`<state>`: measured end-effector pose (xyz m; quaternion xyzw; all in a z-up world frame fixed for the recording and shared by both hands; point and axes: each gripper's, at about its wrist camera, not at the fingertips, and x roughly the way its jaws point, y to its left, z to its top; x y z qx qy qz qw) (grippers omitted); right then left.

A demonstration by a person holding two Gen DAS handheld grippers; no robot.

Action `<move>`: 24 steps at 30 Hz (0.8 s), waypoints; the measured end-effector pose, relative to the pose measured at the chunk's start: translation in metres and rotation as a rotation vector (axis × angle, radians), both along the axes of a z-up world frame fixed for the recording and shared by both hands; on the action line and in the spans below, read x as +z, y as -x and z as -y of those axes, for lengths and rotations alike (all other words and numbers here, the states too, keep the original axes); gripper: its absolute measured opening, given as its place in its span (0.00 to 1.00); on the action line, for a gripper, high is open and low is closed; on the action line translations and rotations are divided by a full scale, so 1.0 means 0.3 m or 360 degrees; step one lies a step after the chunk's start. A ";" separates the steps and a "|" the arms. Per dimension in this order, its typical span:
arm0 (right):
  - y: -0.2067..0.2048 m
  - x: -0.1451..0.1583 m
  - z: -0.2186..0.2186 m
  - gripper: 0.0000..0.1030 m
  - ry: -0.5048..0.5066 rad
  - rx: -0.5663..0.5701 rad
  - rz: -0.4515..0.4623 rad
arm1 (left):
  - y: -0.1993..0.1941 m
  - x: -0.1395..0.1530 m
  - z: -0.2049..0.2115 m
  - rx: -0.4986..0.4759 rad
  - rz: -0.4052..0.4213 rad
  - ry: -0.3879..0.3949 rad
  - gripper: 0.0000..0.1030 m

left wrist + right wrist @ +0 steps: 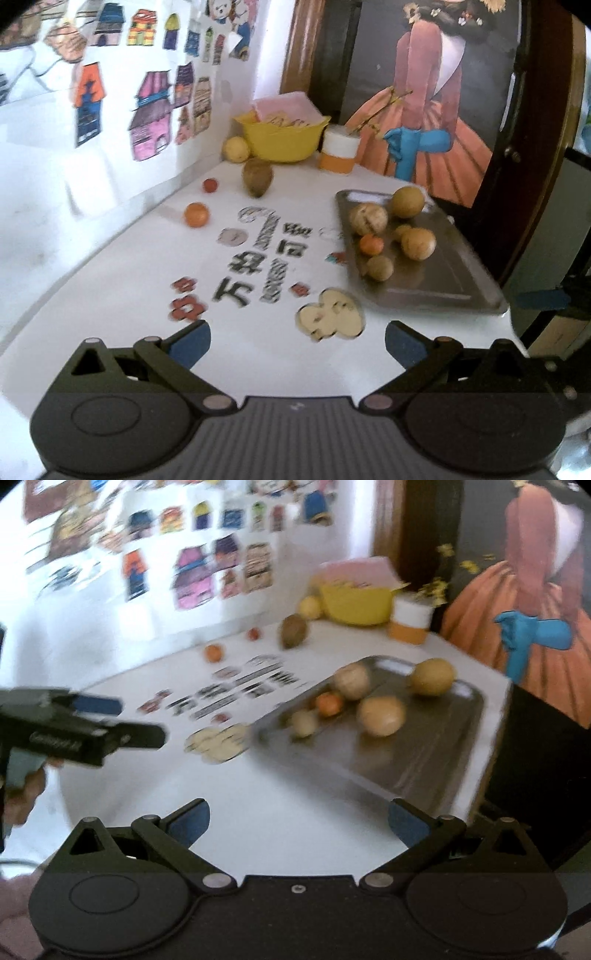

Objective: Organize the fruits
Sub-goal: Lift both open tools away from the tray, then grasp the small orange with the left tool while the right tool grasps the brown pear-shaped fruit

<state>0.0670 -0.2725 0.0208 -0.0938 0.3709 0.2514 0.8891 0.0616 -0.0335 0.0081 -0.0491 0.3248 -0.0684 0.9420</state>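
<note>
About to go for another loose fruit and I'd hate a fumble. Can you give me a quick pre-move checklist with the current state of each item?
1. Left claw open and empty: ok.
2. Right claw open and empty: ok.
3. Tray has bare room: ok.
4. Loose fruit in plain view, orange, kiwi: ok.
5. Table path to the orange free of things: ok.
6. Sharp view for aiming: not ok, the right wrist picture is blurred.

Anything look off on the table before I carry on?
Nothing spilled or damaged. Four fruits sit outside the metal tray: an orange, a small red fruit, a kiwi and a yellow fruit beside the yellow bowl.
</note>
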 end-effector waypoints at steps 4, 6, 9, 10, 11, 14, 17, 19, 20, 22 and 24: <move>0.037 0.003 -0.083 0.99 -0.0021 0.0129 -0.0115 | 0.021 0.004 -0.067 0.0030 -0.0051 -0.0033 1.00; 0.043 0.010 -0.135 0.99 -0.0019 0.0199 -0.0152 | 0.020 0.008 -0.110 0.0057 -0.0087 -0.0042 1.00; 0.041 0.048 -0.207 0.99 -0.0054 0.0300 -0.0134 | 0.009 0.021 -0.176 0.0087 -0.0141 -0.0039 1.00; 0.037 0.065 -0.226 0.99 -0.0068 0.0338 -0.0123 | 0.001 0.028 -0.199 0.0096 -0.0163 -0.0041 1.00; 0.028 0.089 -0.249 0.99 -0.0083 0.0379 -0.0108 | -0.007 0.033 -0.218 0.0102 -0.0176 -0.0048 1.00; -0.004 0.160 -0.303 0.99 -0.0113 0.0472 -0.0059 | -0.031 0.049 -0.265 0.0138 -0.0201 -0.0083 1.00; -0.046 0.228 -0.345 0.99 -0.0135 0.0536 0.0008 | -0.061 0.066 -0.293 0.0163 -0.0192 -0.0108 1.00; -0.087 0.259 -0.360 0.99 -0.0157 0.0537 0.0056 | -0.089 0.076 -0.301 0.0162 -0.0179 -0.0134 1.00; -0.114 0.270 -0.367 0.99 -0.0169 0.0514 0.0085 | -0.106 0.080 -0.301 0.0159 -0.0164 -0.0148 1.00; -0.172 0.284 -0.377 0.99 -0.0192 0.0453 0.0134 | -0.140 0.084 -0.298 0.0151 -0.0127 -0.0161 1.00; -0.231 0.286 -0.381 0.99 -0.0210 0.0366 0.0171 | -0.179 0.084 -0.290 0.0142 -0.0103 -0.0160 1.00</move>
